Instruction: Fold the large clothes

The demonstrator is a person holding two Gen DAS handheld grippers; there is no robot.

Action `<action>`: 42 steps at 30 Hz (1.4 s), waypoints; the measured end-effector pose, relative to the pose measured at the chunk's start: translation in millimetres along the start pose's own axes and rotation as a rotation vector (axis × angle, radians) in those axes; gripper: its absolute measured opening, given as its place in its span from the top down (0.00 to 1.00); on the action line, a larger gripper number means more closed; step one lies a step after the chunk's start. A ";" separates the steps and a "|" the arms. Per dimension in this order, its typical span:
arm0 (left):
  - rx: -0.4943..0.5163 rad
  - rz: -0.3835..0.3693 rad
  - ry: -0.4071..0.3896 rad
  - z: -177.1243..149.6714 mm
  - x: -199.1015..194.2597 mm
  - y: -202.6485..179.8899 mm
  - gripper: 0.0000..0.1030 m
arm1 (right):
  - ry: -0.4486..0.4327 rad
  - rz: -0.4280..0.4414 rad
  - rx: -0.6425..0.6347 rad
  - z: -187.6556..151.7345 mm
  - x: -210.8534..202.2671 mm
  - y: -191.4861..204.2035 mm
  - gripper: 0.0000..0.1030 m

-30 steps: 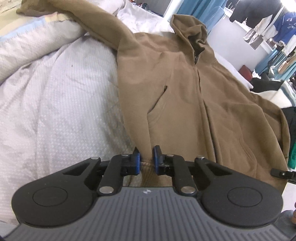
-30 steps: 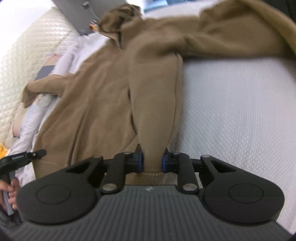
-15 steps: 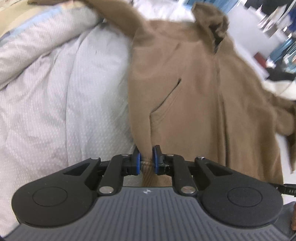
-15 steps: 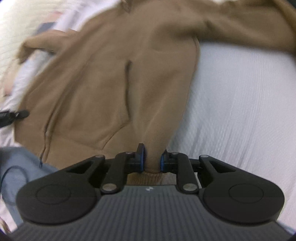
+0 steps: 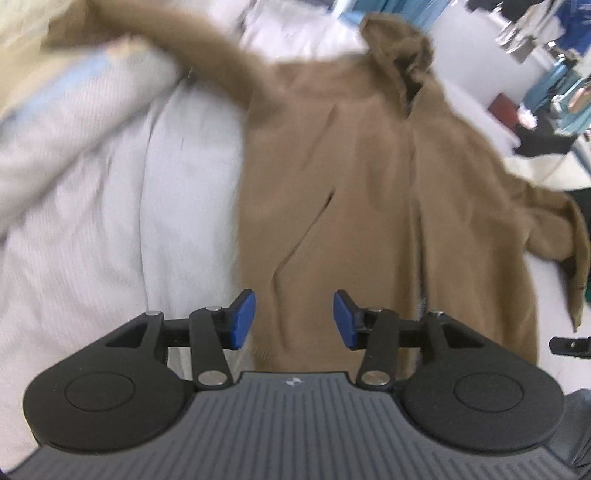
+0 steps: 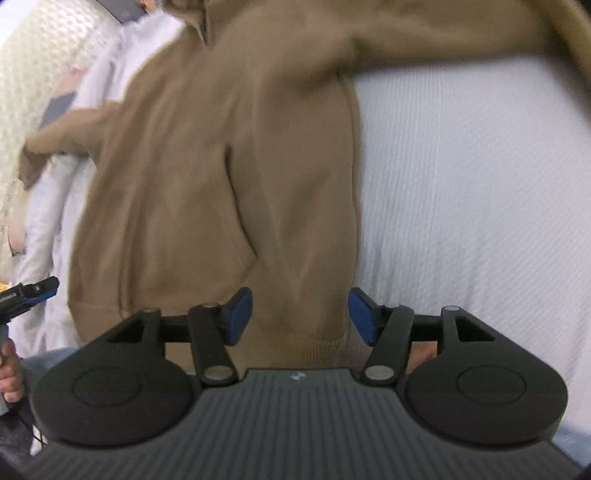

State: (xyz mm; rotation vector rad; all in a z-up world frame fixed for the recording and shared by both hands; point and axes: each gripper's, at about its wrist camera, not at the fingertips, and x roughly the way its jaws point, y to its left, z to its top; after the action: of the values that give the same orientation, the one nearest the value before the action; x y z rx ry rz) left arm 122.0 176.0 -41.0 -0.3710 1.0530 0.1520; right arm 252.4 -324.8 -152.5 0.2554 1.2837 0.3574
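A brown zip hoodie [image 5: 369,177] lies spread front-up on a white quilted bed, hood at the far end. It also shows in the right wrist view [image 6: 229,177]. My left gripper [image 5: 293,319] is open, its blue pads apart over the hem at the hoodie's left corner. My right gripper [image 6: 301,315] is open, pads apart over the ribbed hem at the right corner. Neither holds the cloth. One sleeve [image 5: 207,66] runs off to the far left, the other sleeve [image 6: 461,33] to the far right.
The white bedspread [image 5: 110,229] lies left of the hoodie and also right of it [image 6: 480,192]. Hanging clothes [image 5: 554,22] stand at the far right. The other gripper's tip [image 6: 29,295] shows at the left edge.
Both grippers were shut on the hoodie's hem and pulled it toward me. Now both have opened and let the hem go; it lies flat on the bed.
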 end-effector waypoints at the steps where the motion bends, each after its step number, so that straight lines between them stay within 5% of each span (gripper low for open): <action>1: 0.016 -0.006 -0.030 11.1 -7.6 -6.5 0.47 | -0.024 0.015 -0.003 7.5 -9.3 1.9 0.42; 7: 0.053 -0.096 -0.199 89.2 -19.1 -49.3 0.42 | -0.212 0.016 -0.075 82.9 -31.0 33.4 0.42; 12: 0.085 -0.172 -0.292 152.1 10.0 -87.4 0.38 | -0.340 0.051 -0.134 149.2 -1.2 67.6 0.42; 26: 0.061 -0.152 -0.333 363.0 278.0 -93.2 0.38 | -0.539 0.074 -0.166 364.8 172.9 101.5 0.42; 30: 0.046 -0.166 -0.343 408.6 341.2 -89.4 0.38 | -0.565 0.045 -0.154 412.0 210.2 100.1 0.52; 36: 0.021 -0.204 -0.381 463.2 390.4 -94.9 0.38 | -0.567 0.032 -0.137 471.3 259.6 97.3 0.59; 39: 0.063 -0.118 -0.318 488.9 419.0 -111.5 0.38 | -0.598 0.013 -0.184 484.0 272.7 107.8 0.59; 42: 0.043 -0.097 -0.377 502.7 428.3 -120.2 0.46 | -0.601 -0.034 -0.220 498.2 285.7 120.1 0.65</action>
State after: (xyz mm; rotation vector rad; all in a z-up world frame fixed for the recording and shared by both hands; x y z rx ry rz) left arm 779.7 227.1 -165.1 -0.3379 0.6639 0.1075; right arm 787.0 -94.9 -226.9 0.1366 0.6508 0.3546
